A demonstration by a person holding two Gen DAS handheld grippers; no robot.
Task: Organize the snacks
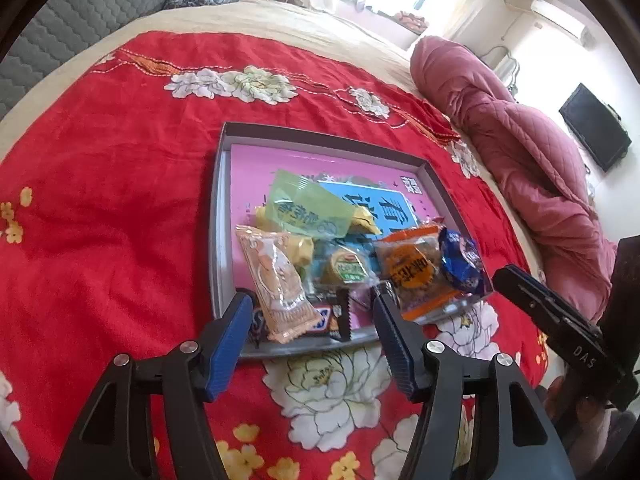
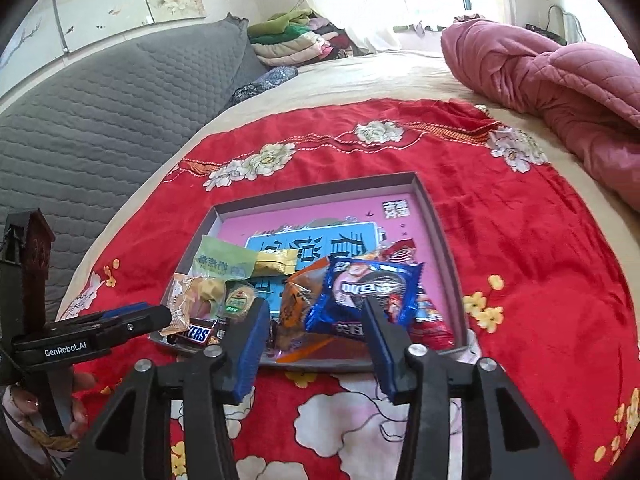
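Above the near edge of a shallow tray point(image 1: 434, 184) on a red flowered blanket point(image 1: 100, 208), two hand-held tongs hover with nothing between their blue pads. Left tongs point(image 1: 310, 306) stand fairly wide over a peach biscuit packet point(image 1: 278, 280); right tongs point(image 2: 316, 312) are parted more narrowly before a blue cookie packet point(image 2: 360, 292). Neither touches a snack. All the wrappers lie heaped at the tray's near end, its far half bare. Done well, the next step likely means lifting the tongs straight clear without snagging wrappers. The biscuit packet's long axis runs near to far, tilted slightly left at its far end, across a chocolate bar point(image 1: 320, 318) lying left to right.
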